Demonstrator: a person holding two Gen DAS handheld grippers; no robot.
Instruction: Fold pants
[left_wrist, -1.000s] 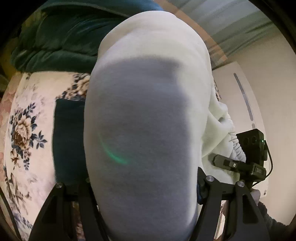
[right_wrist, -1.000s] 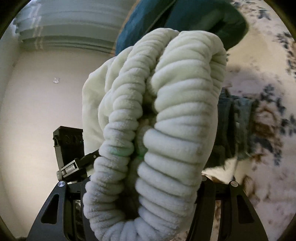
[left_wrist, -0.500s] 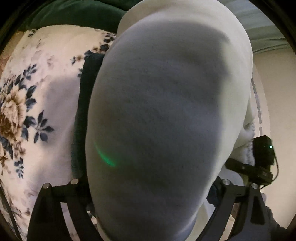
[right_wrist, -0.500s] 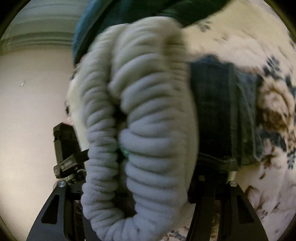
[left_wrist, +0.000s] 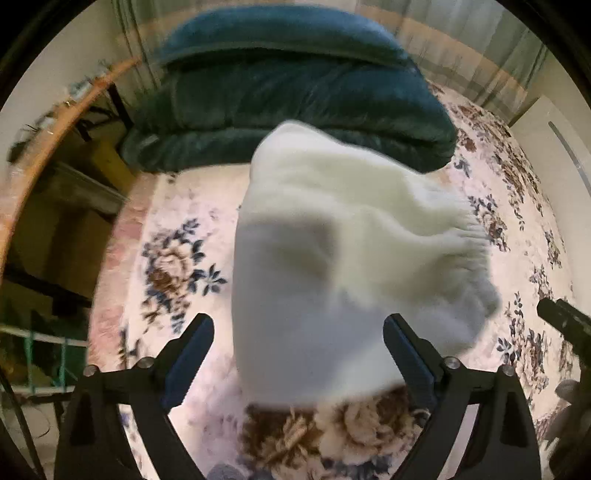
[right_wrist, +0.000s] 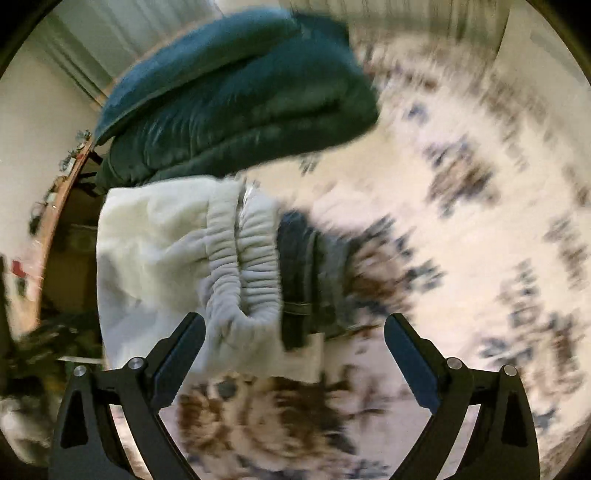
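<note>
A floral bedspread (left_wrist: 177, 236) covers the bed, a bulky teal quilt (left_wrist: 288, 88) heaped near pale curtains (right_wrist: 85, 40); cream walls (right_wrist: 33, 122) around.

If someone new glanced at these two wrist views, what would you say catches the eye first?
Most striking is the folded white fleece pants lying on the floral bedspread, filling the middle of the left wrist view. Both the left gripper and right gripper stand open, their jaws having just opened off the cloth. Behind lies a big teal blanket, and dark jeans sit beside the pants' ribbed waistband.

right gripper (right_wrist: 295, 332): jaws just opened | white pants (right_wrist: 155, 251) released (blurred) | jeans (right_wrist: 306, 280) beside
</note>
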